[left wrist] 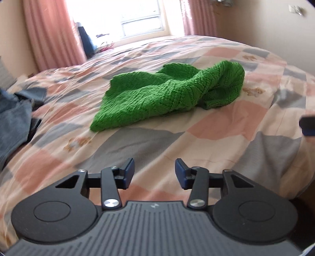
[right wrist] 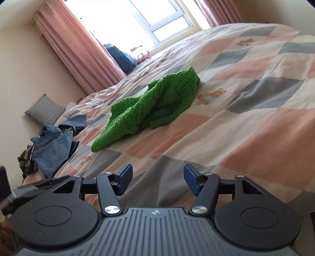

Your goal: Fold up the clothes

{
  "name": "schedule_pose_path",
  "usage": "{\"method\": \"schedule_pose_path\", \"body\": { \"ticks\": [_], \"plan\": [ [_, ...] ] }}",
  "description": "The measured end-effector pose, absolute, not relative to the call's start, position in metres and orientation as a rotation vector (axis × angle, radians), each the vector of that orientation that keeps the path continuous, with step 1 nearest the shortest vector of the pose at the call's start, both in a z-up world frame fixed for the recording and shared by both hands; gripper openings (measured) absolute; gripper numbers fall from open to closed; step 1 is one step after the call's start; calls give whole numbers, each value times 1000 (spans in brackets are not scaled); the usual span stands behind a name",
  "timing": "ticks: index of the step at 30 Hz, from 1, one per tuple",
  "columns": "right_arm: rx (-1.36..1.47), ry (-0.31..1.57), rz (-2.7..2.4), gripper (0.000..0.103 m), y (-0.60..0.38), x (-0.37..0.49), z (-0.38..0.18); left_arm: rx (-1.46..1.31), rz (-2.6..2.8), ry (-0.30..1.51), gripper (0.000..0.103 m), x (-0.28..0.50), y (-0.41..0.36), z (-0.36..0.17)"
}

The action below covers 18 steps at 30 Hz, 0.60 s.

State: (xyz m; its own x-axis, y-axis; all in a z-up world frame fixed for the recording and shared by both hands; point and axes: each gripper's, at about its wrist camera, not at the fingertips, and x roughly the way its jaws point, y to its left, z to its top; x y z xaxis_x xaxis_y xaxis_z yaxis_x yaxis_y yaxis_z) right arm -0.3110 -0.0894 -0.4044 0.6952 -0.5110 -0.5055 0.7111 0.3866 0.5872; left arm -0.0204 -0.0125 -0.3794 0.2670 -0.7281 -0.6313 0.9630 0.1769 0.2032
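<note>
A crumpled green knitted garment (left wrist: 167, 92) lies in a heap in the middle of the bed (left wrist: 216, 126); the right wrist view shows the green garment (right wrist: 149, 106) further off and to the left. My left gripper (left wrist: 155, 173) hovers over the quilt short of the garment, open, with nothing between its blue-padded fingers. My right gripper (right wrist: 157, 180) also stands open and empty above the quilt (right wrist: 246, 110), well short of the garment. The tip of the right gripper (left wrist: 307, 126) shows at the right edge of the left wrist view.
A pile of blue jeans (right wrist: 53, 145) and darker clothes lies at the bed's left side; the jeans (left wrist: 13, 124) also appear at far left. A grey cushion (right wrist: 45, 111) rests by the wall. Pink curtains (right wrist: 82, 51) and a bright window (left wrist: 137, 17) stand behind.
</note>
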Motion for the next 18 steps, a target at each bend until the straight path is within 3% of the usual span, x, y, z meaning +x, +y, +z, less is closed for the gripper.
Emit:
{"method": "schedule_pose_path", "body": {
  "ticks": [3, 16, 18],
  "plan": [
    [921, 237, -780, 58, -107, -303, -408, 657, -1274, 396, 31, -10, -33, -390],
    [1297, 78, -835, 58, -224, -224, -474, 762, -1428, 252, 32, 40, -118, -434],
    [1347, 62, -857, 54, -242, -214, -485, 765, -1444, 199, 33, 45, -127, -438]
  ]
}}
